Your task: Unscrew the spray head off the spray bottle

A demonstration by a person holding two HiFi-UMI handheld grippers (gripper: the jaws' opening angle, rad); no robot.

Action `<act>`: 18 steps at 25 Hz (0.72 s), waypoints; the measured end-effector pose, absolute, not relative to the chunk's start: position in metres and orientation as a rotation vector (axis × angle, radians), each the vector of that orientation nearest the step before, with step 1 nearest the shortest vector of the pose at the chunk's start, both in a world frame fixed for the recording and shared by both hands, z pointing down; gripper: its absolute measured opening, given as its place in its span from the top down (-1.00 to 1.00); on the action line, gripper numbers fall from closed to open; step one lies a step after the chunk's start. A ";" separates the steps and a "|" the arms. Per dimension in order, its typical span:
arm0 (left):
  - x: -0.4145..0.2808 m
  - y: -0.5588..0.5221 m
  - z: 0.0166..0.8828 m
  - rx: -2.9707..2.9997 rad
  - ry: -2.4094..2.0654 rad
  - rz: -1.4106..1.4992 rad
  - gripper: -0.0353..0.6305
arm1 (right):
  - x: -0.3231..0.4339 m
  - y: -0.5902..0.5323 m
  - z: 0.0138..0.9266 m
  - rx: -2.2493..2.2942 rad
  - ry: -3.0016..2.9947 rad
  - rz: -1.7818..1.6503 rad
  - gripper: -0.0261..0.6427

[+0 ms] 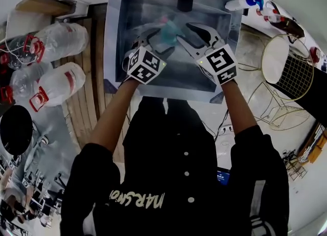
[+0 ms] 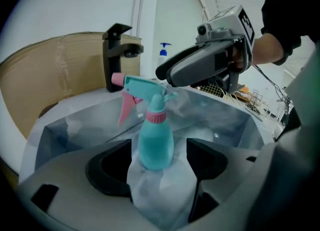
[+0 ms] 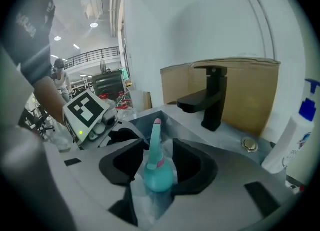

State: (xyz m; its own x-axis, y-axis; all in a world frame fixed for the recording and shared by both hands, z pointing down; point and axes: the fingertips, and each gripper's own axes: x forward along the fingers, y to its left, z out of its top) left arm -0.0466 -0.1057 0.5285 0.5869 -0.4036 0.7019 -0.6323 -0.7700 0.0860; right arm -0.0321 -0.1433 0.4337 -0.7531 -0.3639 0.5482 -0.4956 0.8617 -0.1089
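Now: regrip | bottle [image 2: 156,142] upright in sink [image 2: 235,120], head [image 2: 142,87] on | L tool [image 2: 159,152] spread, bottle between, no touch | R tool [image 3: 158,155] spread, bottle between | tip: L clamps body low, R pinches collar [image 2: 155,116], twist w/o tilting.

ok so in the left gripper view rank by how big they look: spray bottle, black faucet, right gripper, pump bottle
1. right gripper
2. spray bottle
3. black faucet
4. pump bottle
The spray bottle is nearest the camera, so its lead over the faucet is unsure.
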 end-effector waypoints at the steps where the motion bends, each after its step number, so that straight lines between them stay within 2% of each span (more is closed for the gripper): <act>1: -0.046 -0.108 0.536 2.481 -0.837 0.991 -0.14 | -0.036 -0.146 0.439 0.614 -2.500 0.337 0.33; 11: -0.036 -0.129 0.577 2.494 -0.776 1.009 -0.21 | -0.062 -0.151 0.481 0.467 -2.422 0.224 0.29; 18: -0.029 -0.134 0.588 2.521 -0.716 1.016 -0.23 | -0.065 -0.152 0.490 0.464 -2.425 0.207 0.45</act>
